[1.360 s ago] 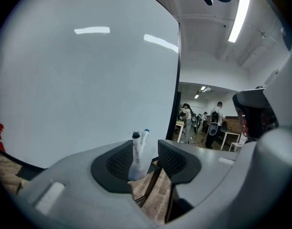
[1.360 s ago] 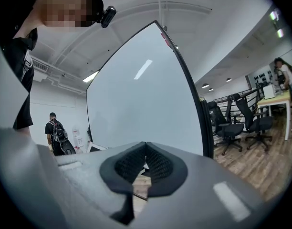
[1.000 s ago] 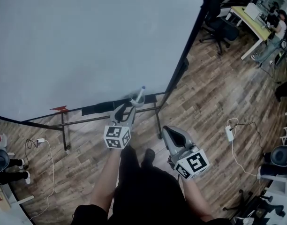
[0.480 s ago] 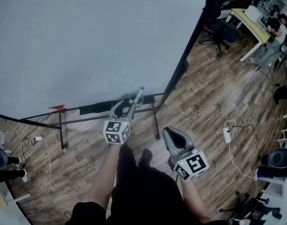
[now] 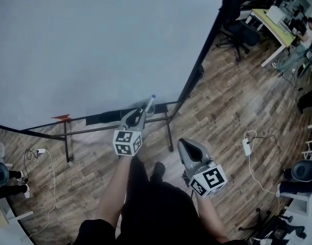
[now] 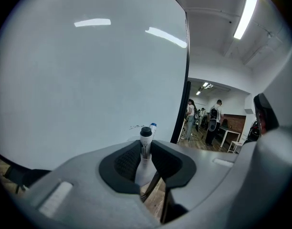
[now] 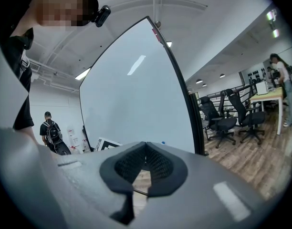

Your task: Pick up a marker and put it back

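Two markers (image 6: 152,126) | left tongs (image 6: 145,151) just closed, pinching black-capped marker (image 6: 145,133) | right tongs (image 7: 145,149) together

Right tongs (image 7: 145,148) apparently closed, whiteboard (image 7: 136,94) ahead

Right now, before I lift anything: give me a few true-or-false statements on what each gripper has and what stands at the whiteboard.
1. The left gripper has a black-capped marker between its pads. True; its jaws have just been closing onto it.
2. The right gripper holds a marker. False: its jaws are together on nothing.
3. A blue-capped marker stands just behind the black-capped one. True.
4. The whiteboard is covered in writing. False: it is almost blank.
5. The right gripper touches the whiteboard. False: it is held back, clear of the board.
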Action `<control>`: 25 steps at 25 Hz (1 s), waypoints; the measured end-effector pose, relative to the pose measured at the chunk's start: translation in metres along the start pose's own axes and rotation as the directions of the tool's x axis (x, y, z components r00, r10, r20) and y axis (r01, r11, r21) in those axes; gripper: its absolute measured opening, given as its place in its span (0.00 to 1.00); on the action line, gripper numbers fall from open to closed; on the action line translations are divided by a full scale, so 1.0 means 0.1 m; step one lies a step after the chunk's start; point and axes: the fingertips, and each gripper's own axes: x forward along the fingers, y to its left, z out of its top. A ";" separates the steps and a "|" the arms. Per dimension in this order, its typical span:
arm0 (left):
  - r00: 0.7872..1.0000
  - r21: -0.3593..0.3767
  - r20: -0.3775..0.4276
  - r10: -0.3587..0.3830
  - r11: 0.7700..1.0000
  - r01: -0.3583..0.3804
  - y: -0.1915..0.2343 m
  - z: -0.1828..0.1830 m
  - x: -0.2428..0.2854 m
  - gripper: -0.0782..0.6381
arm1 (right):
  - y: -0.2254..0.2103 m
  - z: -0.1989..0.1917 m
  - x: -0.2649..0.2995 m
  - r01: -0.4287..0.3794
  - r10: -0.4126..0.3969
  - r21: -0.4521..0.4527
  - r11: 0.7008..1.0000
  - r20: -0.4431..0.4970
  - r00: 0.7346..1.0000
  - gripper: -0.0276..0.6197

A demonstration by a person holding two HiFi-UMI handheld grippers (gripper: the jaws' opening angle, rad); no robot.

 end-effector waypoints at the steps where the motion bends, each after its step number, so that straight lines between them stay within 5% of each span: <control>1: 1.000 -0.002 0.001 0.001 1.000 -0.001 0.00 0.00 0.00 0.21 | -0.01 0.00 0.00 0.001 -0.001 0.001 1.000 0.000 1.000 0.05; 25: 0.997 0.056 0.077 -0.027 0.998 0.022 -0.19 0.46 -0.21 0.21 | 0.08 0.11 -0.11 -0.028 0.028 0.016 0.999 0.030 0.999 0.05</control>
